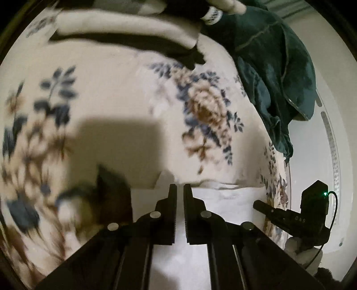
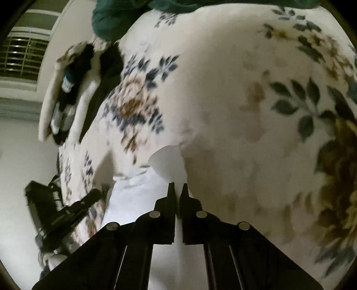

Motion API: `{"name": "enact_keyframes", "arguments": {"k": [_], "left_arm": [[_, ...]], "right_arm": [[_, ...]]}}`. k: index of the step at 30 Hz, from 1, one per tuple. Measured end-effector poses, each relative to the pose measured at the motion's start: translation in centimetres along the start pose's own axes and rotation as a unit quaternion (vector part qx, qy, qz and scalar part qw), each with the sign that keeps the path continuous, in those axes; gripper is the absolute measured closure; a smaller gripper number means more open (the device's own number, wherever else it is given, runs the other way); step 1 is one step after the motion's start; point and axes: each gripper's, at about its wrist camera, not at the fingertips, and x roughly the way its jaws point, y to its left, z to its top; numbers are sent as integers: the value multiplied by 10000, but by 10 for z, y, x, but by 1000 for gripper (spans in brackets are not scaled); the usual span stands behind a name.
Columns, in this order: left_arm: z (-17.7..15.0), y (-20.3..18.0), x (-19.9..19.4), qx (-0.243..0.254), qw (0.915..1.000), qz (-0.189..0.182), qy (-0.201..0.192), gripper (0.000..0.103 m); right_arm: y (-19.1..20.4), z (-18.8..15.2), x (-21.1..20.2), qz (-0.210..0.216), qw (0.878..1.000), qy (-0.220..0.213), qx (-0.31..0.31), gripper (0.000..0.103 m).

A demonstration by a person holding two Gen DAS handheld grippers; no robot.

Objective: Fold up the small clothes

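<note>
Black fingers of the left gripper [image 1: 180,186] fill the bottom of the left wrist view, drawn nearly together, their tips over the upper edge of a white garment [image 1: 223,200] that lies on a floral blanket [image 1: 111,93]; whether cloth is pinched between them is hard to tell. To the left a dark shadow [image 1: 116,151] falls across the blanket. Above, folded cream and black clothes [image 1: 133,29] sit at the far edge, and to their right a crumpled green garment [image 1: 272,62] drapes over the blanket's side. At lower right the right gripper [image 1: 258,204] reaches in, just beside the white garment's corner. In the right wrist view the left gripper [image 2: 98,193] shows at lower left, near the white garment [image 2: 138,196]. The stacked cream and black clothes [image 2: 69,89] lie at upper left, with the green garment [image 2: 111,20] along the top edge. At centre the right gripper [image 2: 177,185] is closed to a slit, and a white flap of the garment rises just beyond its tips. The floral blanket [image 2: 245,89] spreads off to the right
</note>
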Motion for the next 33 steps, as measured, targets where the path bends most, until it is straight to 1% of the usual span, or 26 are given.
{"name": "enact_keyframes", "arguments": {"k": [1, 2, 3, 4, 5, 6, 7, 8, 9, 10, 11, 14, 18, 19, 20, 21, 22, 23, 24, 25, 26, 27, 29, 30, 31, 33], "left_arm": [[3, -1, -2, -32, 10000, -40, 22, 96], [4, 0, -6, -104, 9999, -76, 48, 94], [0, 2, -16, -206, 9997, -81, 71, 88], [-7, 5, -24, -294, 9995, -50, 107, 68], [-14, 8, -30, -364, 9992, -63, 133, 56], [-32, 14, -44, -473, 9988, -88, 110, 42], [-49, 18, -55, -530, 9986, -5, 77, 42], [-67, 23, -64, -573, 9982, 152, 85, 42], [-81, 26, -70, -605, 9977, 271, 126, 42], [-97, 29, -74, -635, 9971, 375, 160, 42], [-119, 32, -80, -670, 9963, 523, 156, 42], [-155, 36, -82, -773, 9951, 601, 171, 43], [-171, 39, -69, -1010, 9940, 418, 79, 45], [-171, 37, -65, -1001, 9944, 339, 33, 62], [-170, 34, -59, -932, 9950, 351, 25, 73], [-170, 31, -54, -869, 9955, 386, 51, 90], [-170, 29, -49, -821, 9957, 417, 62, 94], [-170, 26, -47, -783, 9959, 446, 55, 97], [-169, 24, -46, -740, 9961, 488, 29, 99], [-169, 23, -46, -702, 9961, 541, -3, 99], [-168, 23, -48, -669, 9960, 593, -17, 100], [-168, 26, -50, -653, 9954, 701, -34, 100], [-168, 37, -56, -650, 9926, 1025, 7, 100], [-169, 43, -60, -658, 9908, 1183, -14, 100], [-170, 49, -65, -673, 9901, 1230, -11, 100], [-171, 61, -73, -828, 9947, 608, 67, 97]], "right_arm": [[-2, 1, -2, -45, 10000, -21, 68, 100], [-4, 1, -4, -119, 9999, -39, 107, 100], [-5, 1, -6, -187, 9998, -50, 106, 100], [-6, 1, -6, -203, 9998, 14, 35, 100], [-7, 1, -6, -167, 9998, 107, 12, 100], [-10, 0, -7, -66, 9996, 269, 19, 97], [-12, -2, -9, 25, 9993, 377, 40, 94], [-15, -6, -12, 136, 9988, 466, 55, 81], [-19, -15, -17, 270, 9982, 542, 43, 61], [-21, -22, -21, 303, 9980, 558, 3, 55], [-23, -30, -24, 296, 9978, 593, -62, 54], [-32, -63, -23, 193, 9957, 874, -246, 54], [-41, -91, -12, 169, 9929, 1164, -168, 54], [-42, -95, -8, 168, 9920, 1247, -145, 54], [-43, -99, -3, 160, 9910, 1326, -126, 54], [-43, -104, 2, 168, 9898, 1411, -111, 54], [-43, -107, 5, 149, 9892, 1454, -116, 54], [-43, -109, 6, 94, 9895, 1437, -130, 59], [-42, -110, 5, -8, 9908, 1340, -174, 82], [-39, -110, 5, -90, 9911, 1305, -249, 92], [-37, -110, 4, -183, 9916, 1240, -323, 97], [-36, -108, 0, -319, 9927, 1100, -386, 100], [-36, -104, -5, -468, 9934, 979, -379, 100], [-37, -102, -7, -519, 9933, 964, -368, 100], [-37, -101, -8, -504, 9930, 994, -380, 100], [-34, -97, -9, -337, 9920, 1149, -408, 100]]}}
